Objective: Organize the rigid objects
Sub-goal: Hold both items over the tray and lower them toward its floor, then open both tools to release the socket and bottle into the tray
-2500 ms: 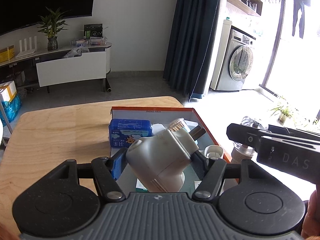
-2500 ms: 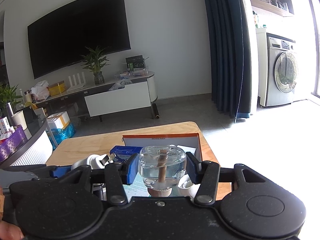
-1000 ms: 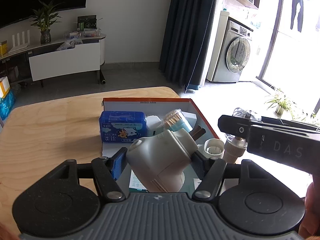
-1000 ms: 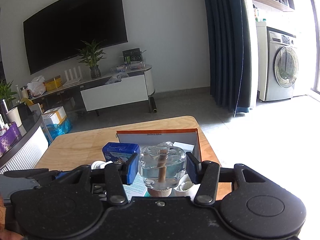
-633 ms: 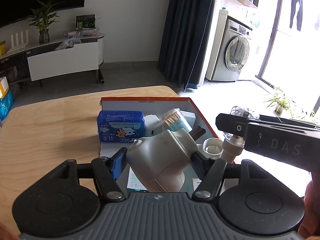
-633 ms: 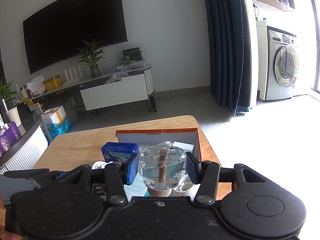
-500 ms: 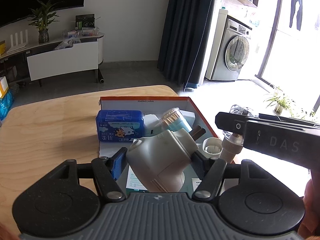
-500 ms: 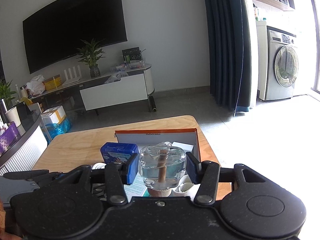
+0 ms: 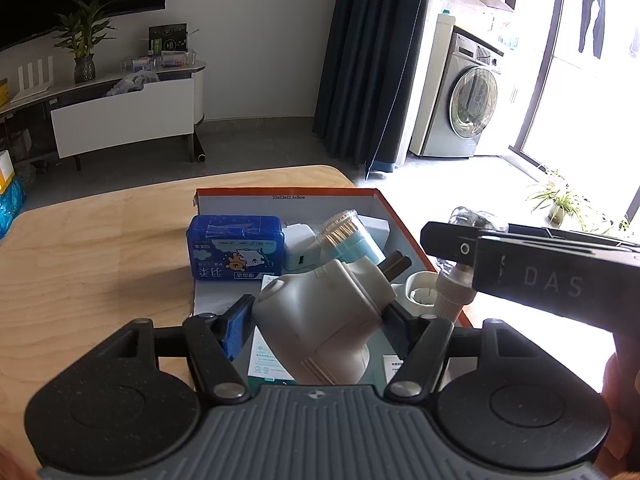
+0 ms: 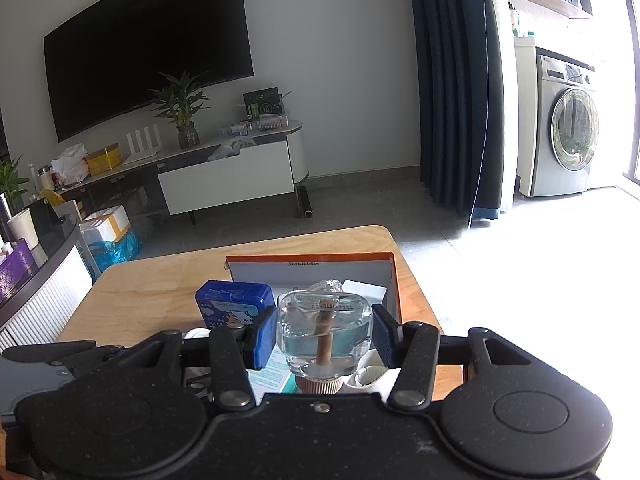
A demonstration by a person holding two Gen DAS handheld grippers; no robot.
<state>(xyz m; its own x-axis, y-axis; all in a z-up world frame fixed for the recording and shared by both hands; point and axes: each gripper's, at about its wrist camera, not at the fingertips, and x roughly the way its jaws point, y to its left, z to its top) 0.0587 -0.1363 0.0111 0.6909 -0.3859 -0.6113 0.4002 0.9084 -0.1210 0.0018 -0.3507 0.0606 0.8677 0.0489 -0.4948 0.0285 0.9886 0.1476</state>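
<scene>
Two loads: your left tongs (image 9: 320,320) clamp the stiff, light white plug-in heater (image 9: 320,320), your right tongs (image 10: 325,336) the fragile, slippery glass refill bottle (image 10: 325,336), above the box (image 9: 404,220) at twelve o'clock; keep gripping its flat sides

I am holding my left gripper (image 9: 320,312) at the lower centre of its own view, pointing forward and a little downward. Its two fingers (image 9: 236,330) are pressing from both sides on the white plug-in device (image 9: 324,320), which is sitting tilted between them. My right gripper (image 10: 324,338) is also filling the bottom of its view, and its blue pads (image 10: 266,338) are clamping the small glass bottle (image 10: 324,336), neck toward me. In the left view, this right gripper is reaching in from the right edge, and part of my hand (image 9: 618,376) is showing behind it.
</scene>
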